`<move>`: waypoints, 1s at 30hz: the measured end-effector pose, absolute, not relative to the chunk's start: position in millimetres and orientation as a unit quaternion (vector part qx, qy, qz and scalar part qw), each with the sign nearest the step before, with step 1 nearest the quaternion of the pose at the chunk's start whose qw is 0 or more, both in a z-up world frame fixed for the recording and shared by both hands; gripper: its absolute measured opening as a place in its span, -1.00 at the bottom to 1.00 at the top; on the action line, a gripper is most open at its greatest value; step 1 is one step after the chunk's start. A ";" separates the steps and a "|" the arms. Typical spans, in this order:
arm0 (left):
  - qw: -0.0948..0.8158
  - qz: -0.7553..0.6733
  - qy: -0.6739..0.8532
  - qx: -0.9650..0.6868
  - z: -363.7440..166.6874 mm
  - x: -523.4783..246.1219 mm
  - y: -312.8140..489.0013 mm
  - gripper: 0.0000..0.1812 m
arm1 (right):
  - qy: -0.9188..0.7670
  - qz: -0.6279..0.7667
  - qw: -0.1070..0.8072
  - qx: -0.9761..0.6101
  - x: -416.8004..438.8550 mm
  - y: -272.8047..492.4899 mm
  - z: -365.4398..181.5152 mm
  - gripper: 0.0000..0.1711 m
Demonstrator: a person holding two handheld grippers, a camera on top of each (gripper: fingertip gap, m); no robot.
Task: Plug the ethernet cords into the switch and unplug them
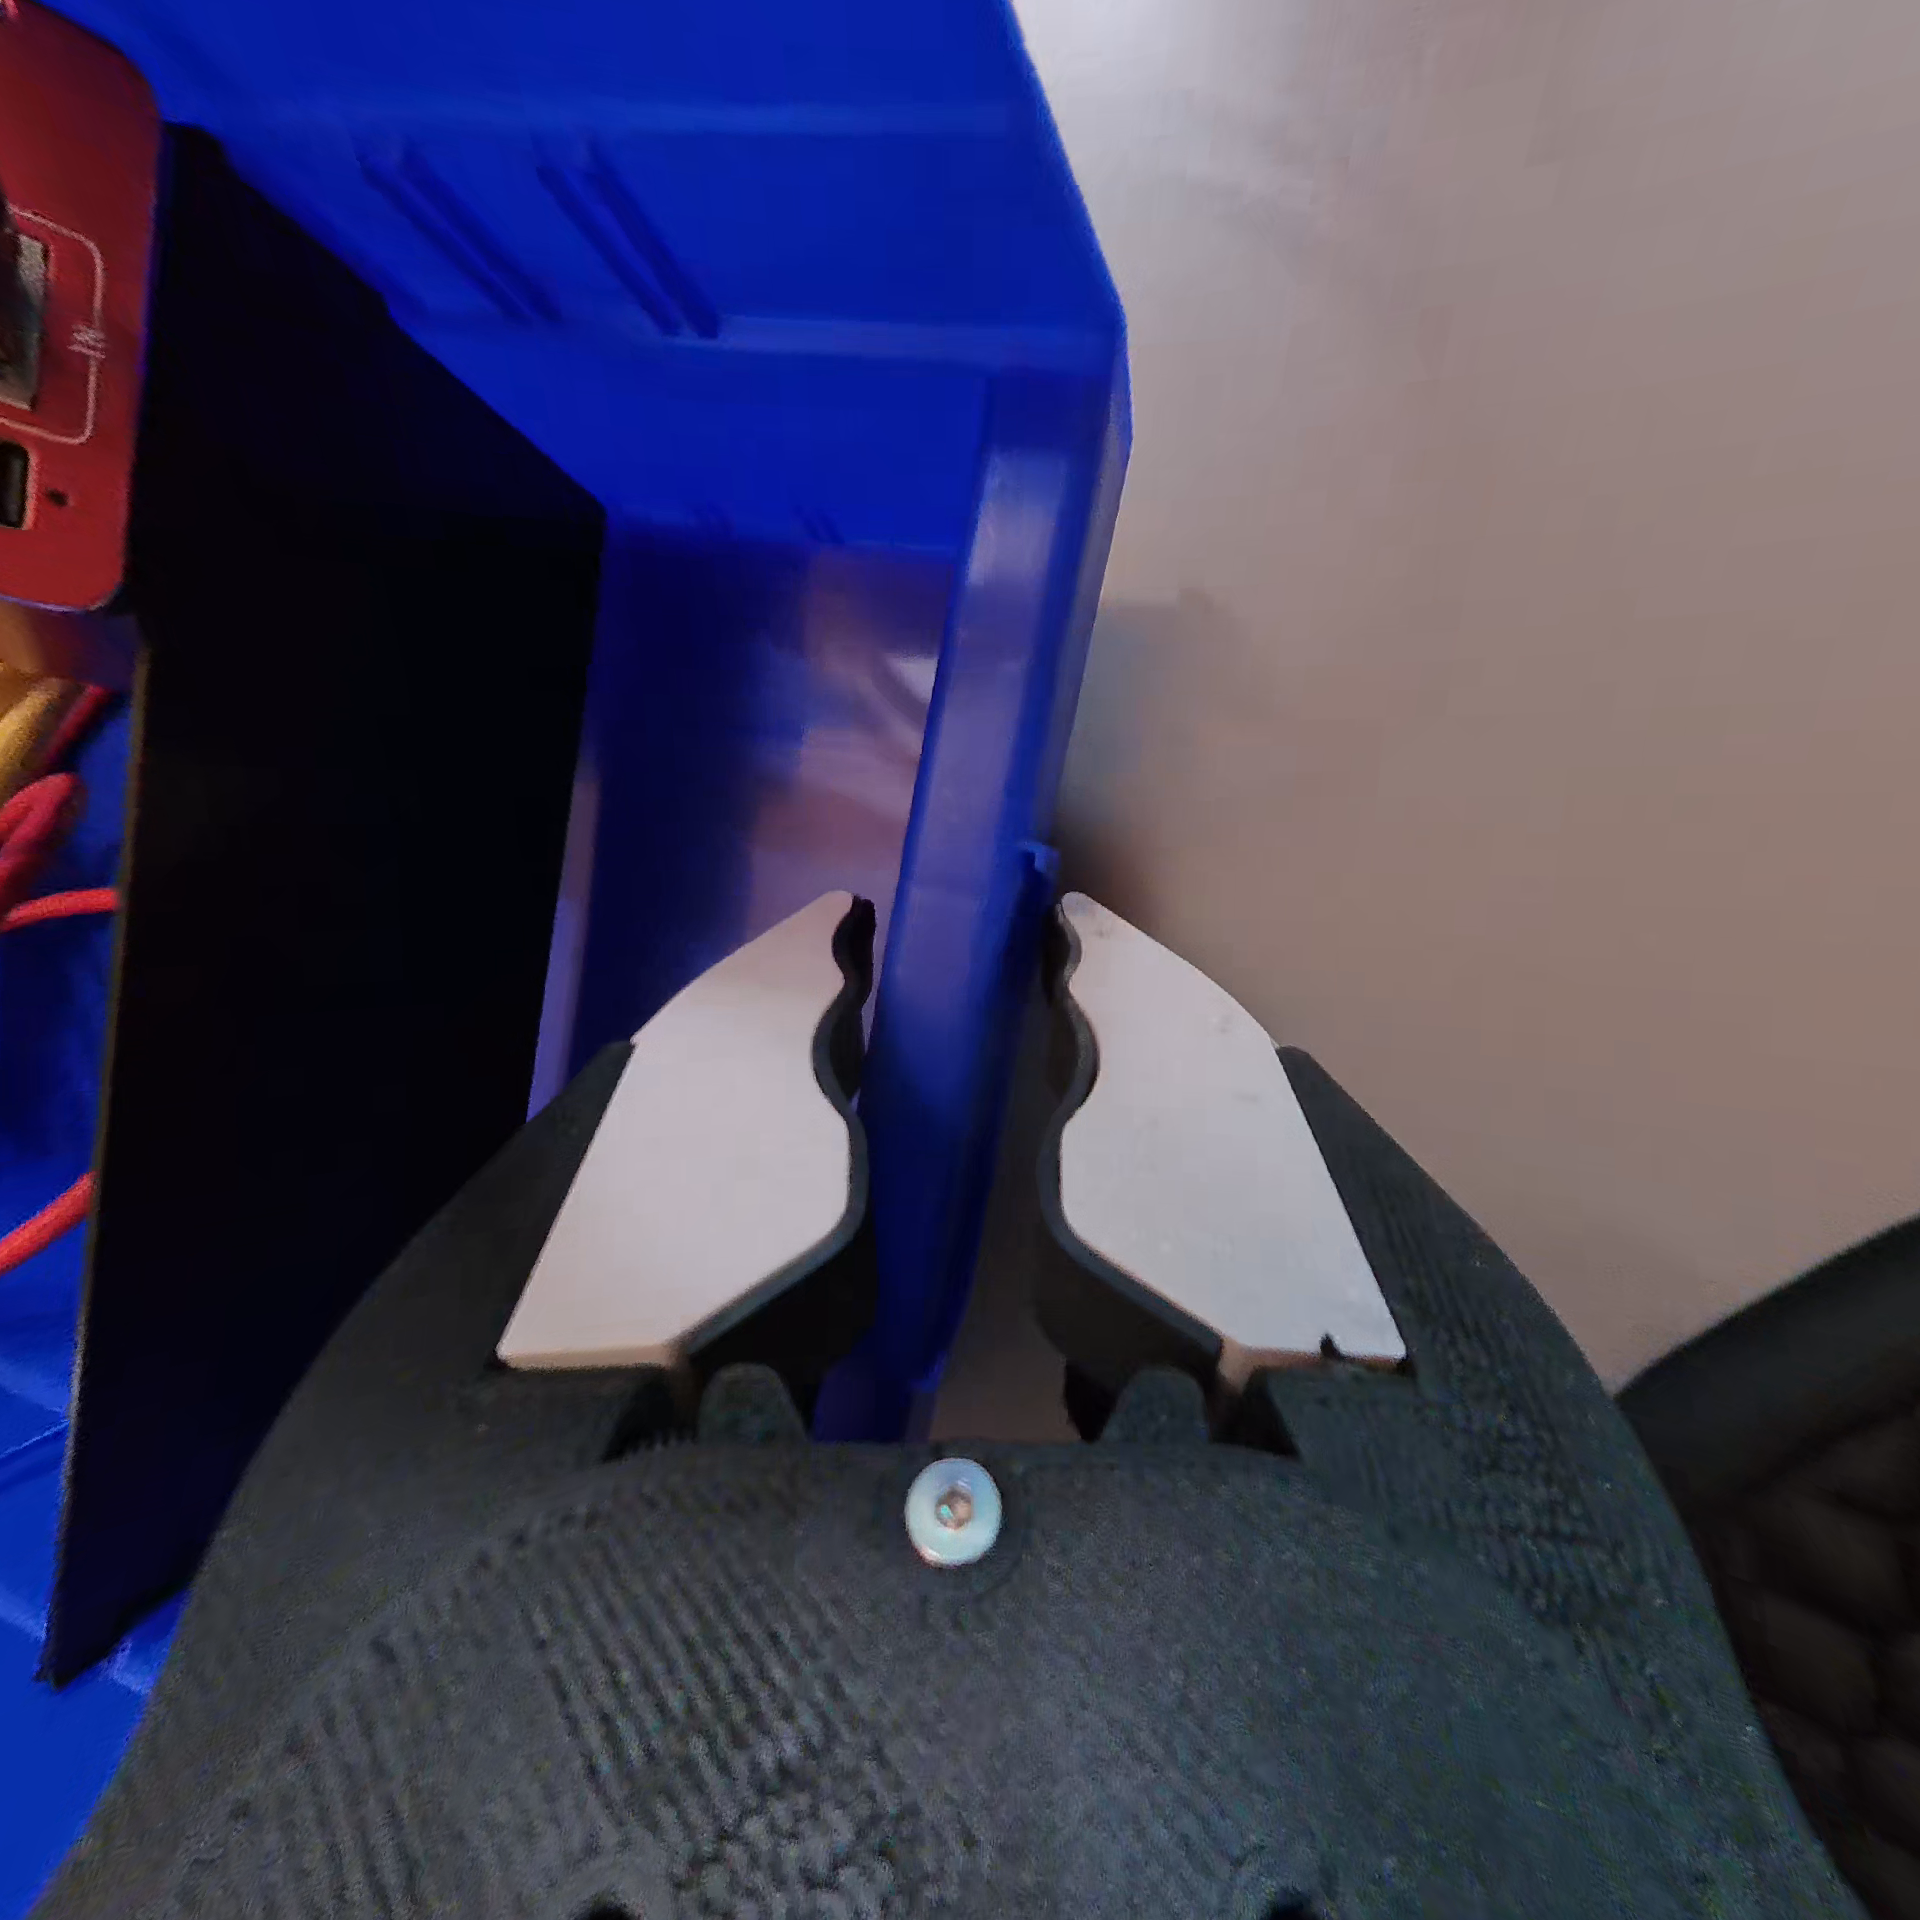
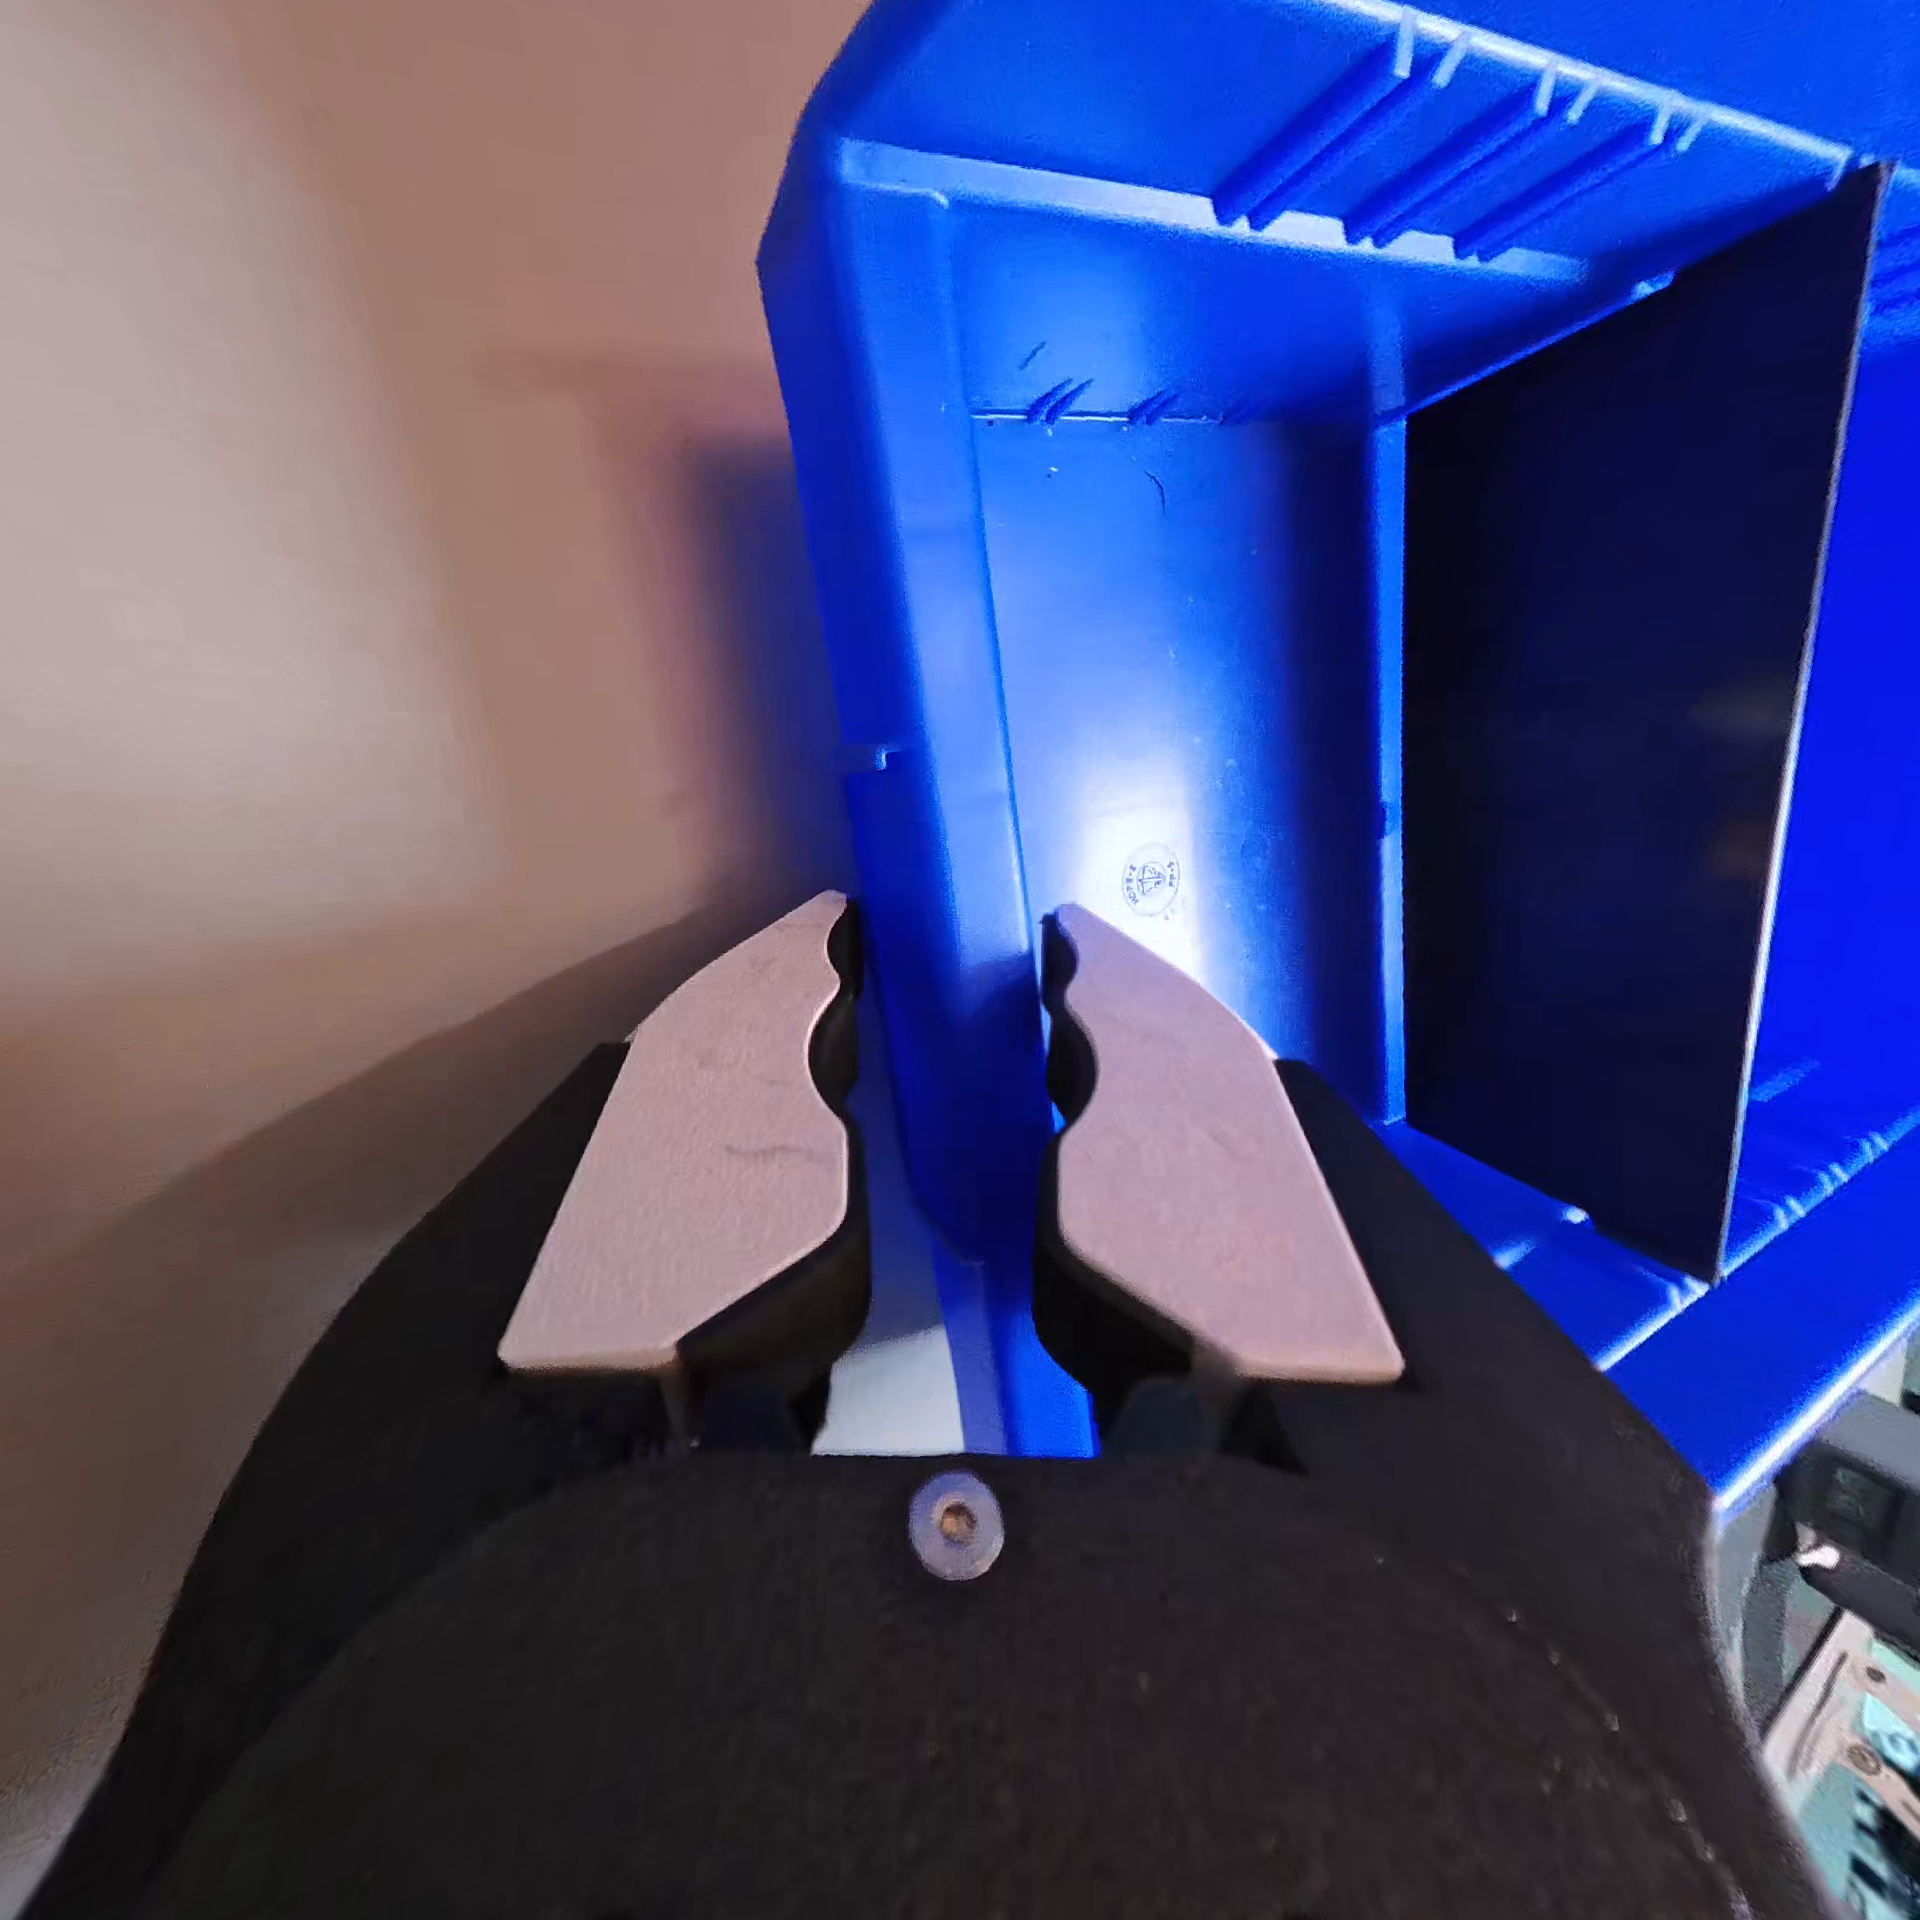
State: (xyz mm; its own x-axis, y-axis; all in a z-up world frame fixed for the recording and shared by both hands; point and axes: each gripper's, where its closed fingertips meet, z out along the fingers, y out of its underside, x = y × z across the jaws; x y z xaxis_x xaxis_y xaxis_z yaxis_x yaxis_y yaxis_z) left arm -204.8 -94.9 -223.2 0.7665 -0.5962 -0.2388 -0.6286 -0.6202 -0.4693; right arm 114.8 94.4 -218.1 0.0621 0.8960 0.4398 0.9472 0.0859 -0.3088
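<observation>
My left gripper (image 1: 956,909) is shut on the right end wall of a blue plastic bin (image 1: 727,312), one finger inside and one outside. My right gripper (image 2: 948,920) is shut on the bin's left end wall (image 2: 935,623) in the same way. A red box with ports (image 1: 52,343) shows at the far left edge of the left wrist view, beyond a black divider (image 1: 343,831). Red braided cords (image 1: 42,862) lie below it inside the bin. No plug is in either gripper.
The black divider also shows in the right wrist view (image 2: 1621,727); the end compartment beside it holds nothing. A pale wall or surface (image 1: 1507,520) lies behind the bin. A dark mesh object (image 1: 1808,1507) is at lower right. Grey equipment (image 2: 1860,1558) sits below the bin.
</observation>
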 end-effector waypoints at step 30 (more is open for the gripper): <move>0.292 0.053 0.318 -0.900 -222.8 -230.2 -44.8 -0.63 | -0.602 -0.089 0.257 -0.750 146.0 148.3 -218.0 -0.59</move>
